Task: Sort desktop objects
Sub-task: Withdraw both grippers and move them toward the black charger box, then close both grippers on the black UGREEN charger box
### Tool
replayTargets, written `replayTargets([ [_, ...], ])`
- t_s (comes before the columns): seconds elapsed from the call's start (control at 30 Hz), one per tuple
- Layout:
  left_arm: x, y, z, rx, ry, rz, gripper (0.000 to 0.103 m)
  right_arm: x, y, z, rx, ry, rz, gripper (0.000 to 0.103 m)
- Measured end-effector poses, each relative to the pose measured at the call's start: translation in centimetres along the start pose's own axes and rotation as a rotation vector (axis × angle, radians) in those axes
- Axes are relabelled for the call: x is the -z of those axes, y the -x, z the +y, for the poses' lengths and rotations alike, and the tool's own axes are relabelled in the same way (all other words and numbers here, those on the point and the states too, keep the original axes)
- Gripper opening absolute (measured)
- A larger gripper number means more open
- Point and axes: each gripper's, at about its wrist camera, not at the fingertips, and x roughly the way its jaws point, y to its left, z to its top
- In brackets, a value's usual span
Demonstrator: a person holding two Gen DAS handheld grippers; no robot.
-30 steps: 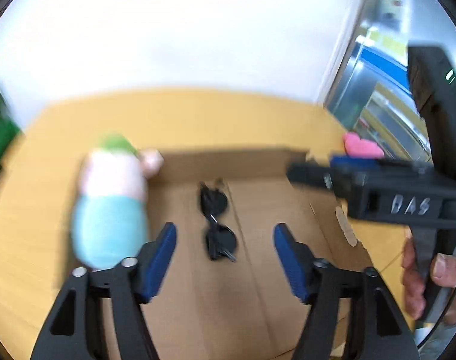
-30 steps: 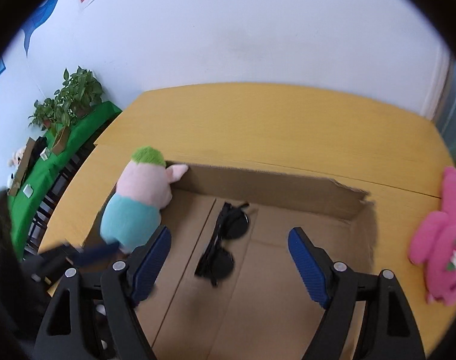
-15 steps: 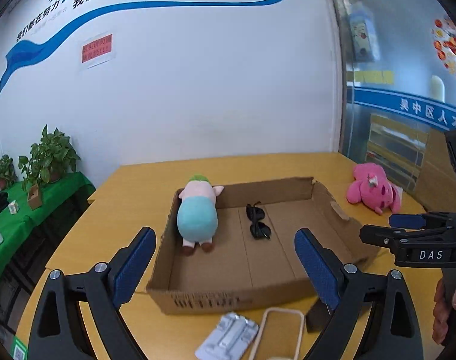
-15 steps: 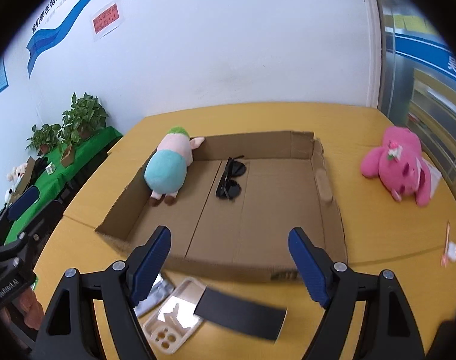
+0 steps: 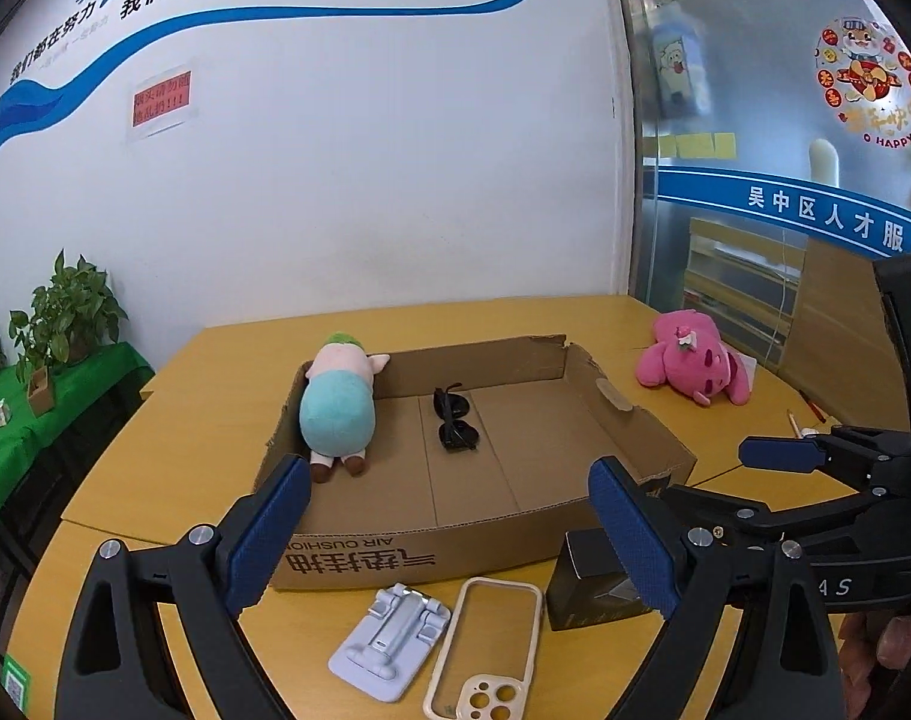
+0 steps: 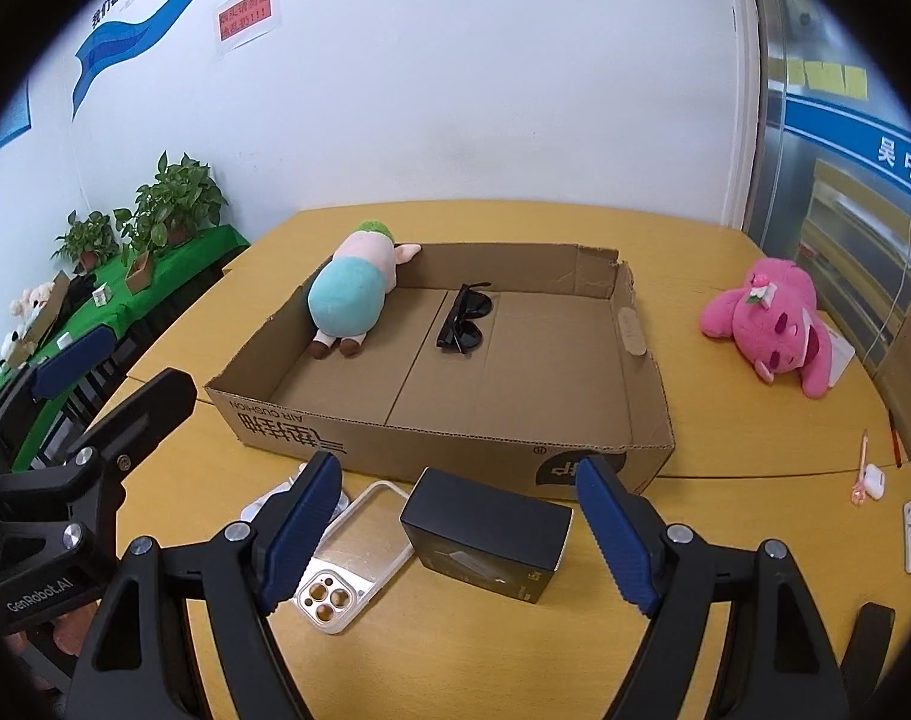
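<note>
Left gripper (image 5: 446, 537) and right gripper (image 6: 455, 531) — both spread wide, holding nothing. Ahead of both lies the cardboard tray (image 6: 431, 441), containing a plush doll (image 6: 350, 300) at its far-left side and sunglasses (image 6: 464, 324) near centre. Just before the right gripper — black box (image 6: 485, 534) and phone case (image 6: 347, 564). Pink plush (image 6: 767, 324) lies far right, outside the tray.

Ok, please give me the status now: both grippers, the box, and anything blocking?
Left gripper open, empty. Right gripper open, empty. Cardboard box holds plush doll and sunglasses; black box, phone case, pink plush outside. Nothing blocking.
</note>
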Motion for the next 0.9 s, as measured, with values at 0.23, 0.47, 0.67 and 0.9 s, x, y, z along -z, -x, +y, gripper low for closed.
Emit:
replayTargets([
  [0.23, 1.0, -3.2, 0.4, 0.129, 0.059, 0.113, 0.096, 1.1, -2.8, -2.8, -0.101, -0.064, 0.083, 0.081],
  [0.47, 3.0, -8.3, 0.2, 0.295, 0.160, 0.307, 0.096, 4.1, -6.4, -7.8, -0.221, -0.251, 0.214, 0.081],
  [0.67, 4.9, -13.5, -1.6, 0.495, 0.222, 0.474, 0.095, 5.9, -9.5, -10.8, -0.345, -0.433, 0.262, 0.081],
  [0.9, 6.2, -17.4, -3.1, 0.599, 0.259, 0.584, 0.072, 5.4, -10.4, -11.4, -0.374, -0.424, 0.225, 0.081],
])
